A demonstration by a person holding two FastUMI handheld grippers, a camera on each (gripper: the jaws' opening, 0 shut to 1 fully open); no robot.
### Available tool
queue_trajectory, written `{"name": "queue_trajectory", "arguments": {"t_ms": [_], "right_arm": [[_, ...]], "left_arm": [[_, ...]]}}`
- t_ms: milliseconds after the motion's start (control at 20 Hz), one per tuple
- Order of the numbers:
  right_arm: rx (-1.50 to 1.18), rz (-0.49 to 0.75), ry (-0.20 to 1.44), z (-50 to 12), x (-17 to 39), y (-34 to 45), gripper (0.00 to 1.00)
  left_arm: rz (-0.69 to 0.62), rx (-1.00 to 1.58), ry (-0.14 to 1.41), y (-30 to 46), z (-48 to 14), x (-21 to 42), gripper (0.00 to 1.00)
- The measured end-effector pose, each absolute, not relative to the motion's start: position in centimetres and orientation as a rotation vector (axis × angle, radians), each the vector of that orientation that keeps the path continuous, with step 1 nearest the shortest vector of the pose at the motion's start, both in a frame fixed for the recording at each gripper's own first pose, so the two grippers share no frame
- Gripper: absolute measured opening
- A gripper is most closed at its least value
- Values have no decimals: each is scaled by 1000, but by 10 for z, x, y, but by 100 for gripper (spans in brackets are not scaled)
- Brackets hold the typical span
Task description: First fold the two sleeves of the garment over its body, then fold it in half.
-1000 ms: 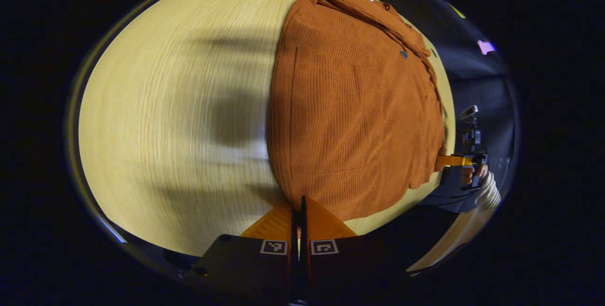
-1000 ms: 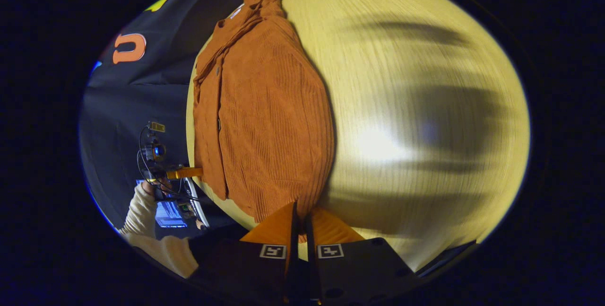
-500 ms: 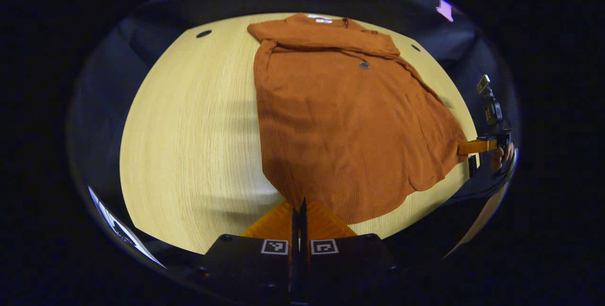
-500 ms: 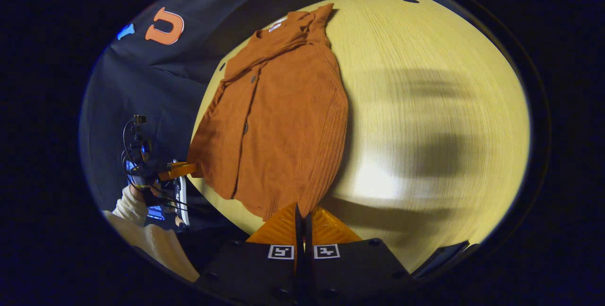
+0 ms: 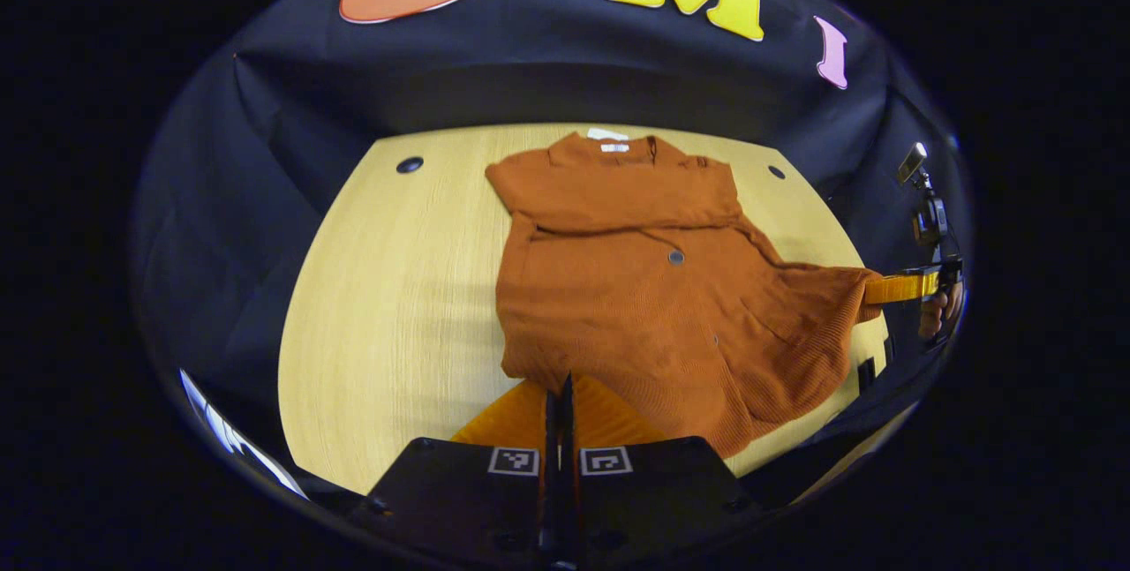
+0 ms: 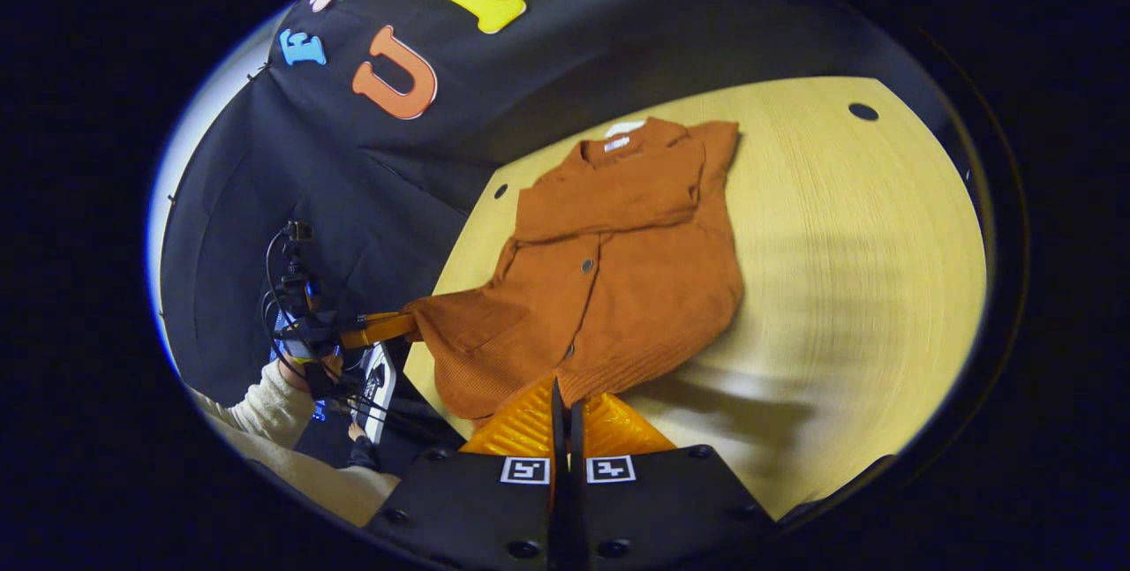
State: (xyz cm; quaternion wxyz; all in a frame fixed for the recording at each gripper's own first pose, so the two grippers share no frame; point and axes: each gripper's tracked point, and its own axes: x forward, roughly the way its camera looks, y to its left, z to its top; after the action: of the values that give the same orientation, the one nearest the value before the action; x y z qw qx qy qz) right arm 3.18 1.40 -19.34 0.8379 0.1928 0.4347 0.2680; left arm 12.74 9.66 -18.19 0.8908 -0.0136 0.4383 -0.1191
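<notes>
An orange corduroy garment [image 5: 636, 289] [image 6: 618, 271] lies on the pale wooden table [image 5: 397, 306] [image 6: 839, 244], collar toward the far wall. Its folded sleeves [image 5: 618, 200] [image 6: 609, 196] lie across the chest. My left gripper [image 5: 559, 387] is shut on one bottom hem corner and appears farther off in the right gripper view [image 6: 408, 324]. My right gripper [image 6: 562, 390] is shut on the other hem corner and shows at the right edge of the left gripper view [image 5: 867, 289]. The hem hangs raised between the two corners.
Small round holes [image 5: 409, 165] [image 6: 862, 111] sit in the tabletop near its far corners. A person's light sleeve [image 6: 265, 408] and hand hold the left gripper beyond the table's near edge. Black cloth walls stand behind the table.
Both grippers have risen and drawn back with the hem corners in them. The garment's lower part has come up off the table, and the wall has come into view.
</notes>
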Motion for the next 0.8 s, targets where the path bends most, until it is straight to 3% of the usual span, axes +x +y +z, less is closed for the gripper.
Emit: {"name": "queue_trajectory", "arguments": {"t_ms": [400, 550, 600, 800], "right_arm": [[355, 497, 799, -142, 143, 15, 1], [342, 448, 786, -136, 182, 11, 1], [348, 430, 782, -134, 197, 9, 1], [365, 365, 775, -138, 256, 6, 1]], "left_arm": [[-335, -83, 838, 75, -129, 235, 3], [-349, -201, 879, 72, -130, 279, 7], [-344, -259, 885, 74, -131, 294, 3], [-305, -478, 903, 76, -150, 363, 3]]}}
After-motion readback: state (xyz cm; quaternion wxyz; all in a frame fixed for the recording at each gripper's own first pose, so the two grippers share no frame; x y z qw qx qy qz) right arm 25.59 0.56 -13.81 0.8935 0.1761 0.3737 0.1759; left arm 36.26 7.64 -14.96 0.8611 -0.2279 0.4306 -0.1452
